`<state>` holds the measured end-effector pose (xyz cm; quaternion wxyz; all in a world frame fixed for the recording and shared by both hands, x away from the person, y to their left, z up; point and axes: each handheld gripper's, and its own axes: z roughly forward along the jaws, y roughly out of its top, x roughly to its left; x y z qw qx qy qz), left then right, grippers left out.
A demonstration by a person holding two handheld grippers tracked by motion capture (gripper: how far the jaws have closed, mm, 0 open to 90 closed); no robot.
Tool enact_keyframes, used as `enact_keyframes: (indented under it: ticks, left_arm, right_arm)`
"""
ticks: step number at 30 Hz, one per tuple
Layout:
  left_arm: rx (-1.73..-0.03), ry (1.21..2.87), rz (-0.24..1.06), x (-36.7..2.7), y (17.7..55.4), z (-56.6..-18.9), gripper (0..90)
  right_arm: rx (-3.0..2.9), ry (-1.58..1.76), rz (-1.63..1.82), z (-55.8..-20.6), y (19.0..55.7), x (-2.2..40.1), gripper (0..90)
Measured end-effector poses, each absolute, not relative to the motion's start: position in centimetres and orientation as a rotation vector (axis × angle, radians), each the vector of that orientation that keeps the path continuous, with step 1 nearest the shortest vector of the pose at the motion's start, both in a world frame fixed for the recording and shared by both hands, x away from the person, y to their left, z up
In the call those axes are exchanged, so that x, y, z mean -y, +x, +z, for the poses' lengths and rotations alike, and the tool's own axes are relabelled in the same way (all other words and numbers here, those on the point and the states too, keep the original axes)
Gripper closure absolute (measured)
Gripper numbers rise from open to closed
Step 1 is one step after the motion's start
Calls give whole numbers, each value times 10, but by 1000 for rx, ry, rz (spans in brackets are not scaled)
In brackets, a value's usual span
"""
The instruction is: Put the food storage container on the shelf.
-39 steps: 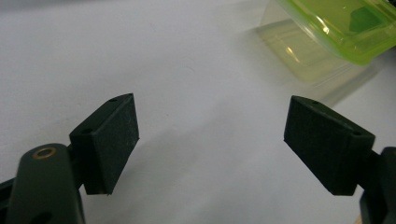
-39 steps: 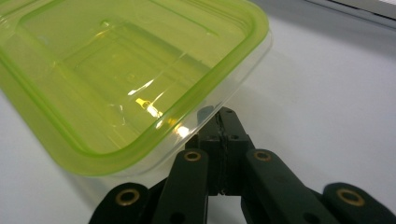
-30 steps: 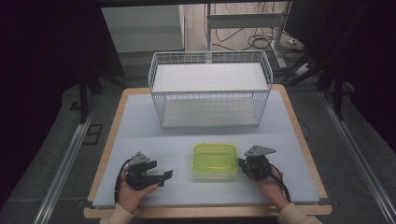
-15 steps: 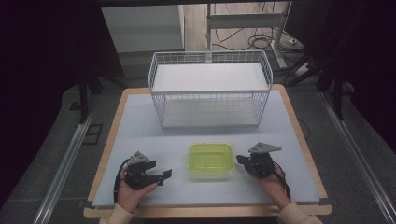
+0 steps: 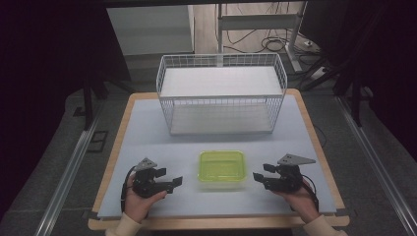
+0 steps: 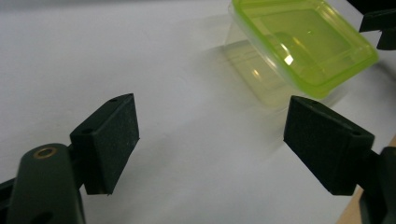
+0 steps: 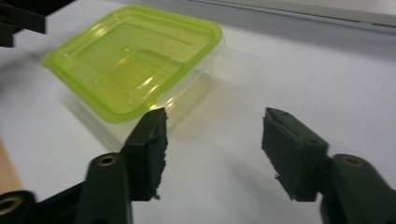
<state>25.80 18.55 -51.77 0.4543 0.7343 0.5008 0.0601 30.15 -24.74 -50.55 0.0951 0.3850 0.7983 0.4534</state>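
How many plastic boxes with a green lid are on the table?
1. The box stands near the front edge of the table, between the left gripper and the right gripper. The wire basket behind it looks empty.

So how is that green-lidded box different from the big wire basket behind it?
The box is small, low and see-through plastic, shut with a lime-green lid; the wire basket is far larger, taller, white mesh and open on top. The box sits near the person, between the left hand-held gripper and the right hand-held gripper; the basket stands at the far side. Both are rectangular and rest on the table.
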Motion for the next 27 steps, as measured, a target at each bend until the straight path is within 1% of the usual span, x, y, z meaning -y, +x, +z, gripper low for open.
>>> enact_keyframes:
  ticks: [7, 9, 10, 12, 14, 16, 21, 23, 27]
  left_arm:
    - [-1217, 1760, 10, -179, 272, -512, 211]
    - [-1217, 1756, -4, -175, 276, -511, 217]
    - [-1219, 1753, -14, -174, 278, -511, 232]
    - [-1227, 1740, -50, -171, 282, -511, 240]
    - [-1227, 1727, -91, -170, 286, -511, 275]
    - [-1229, 1726, -121, -169, 290, -512, 300]
    - [-1245, 1710, -177, -164, 301, -512, 324]
    - [-1241, 1713, -203, -161, 305, -512, 348]
    - [-1245, 1717, -232, -155, 314, -512, 381]
  right_arm:
    - [-2346, 1156, 1430, -499, 302, 250, 300]
    - [-2365, 1196, 1459, -496, 305, 250, 283]
    - [-2372, 1216, 1466, -496, 307, 249, 288]
    - [-2378, 1254, 1513, -495, 309, 248, 332]
    - [-2370, 1296, 1559, -494, 312, 248, 356]
    - [-2388, 1317, 1566, -494, 316, 247, 356]
    - [-2421, 1369, 1569, -494, 323, 242, 386]
    - [-2435, 1392, 1556, -495, 326, 240, 398]
    - [-2452, 1449, 1553, -497, 336, 236, 422]
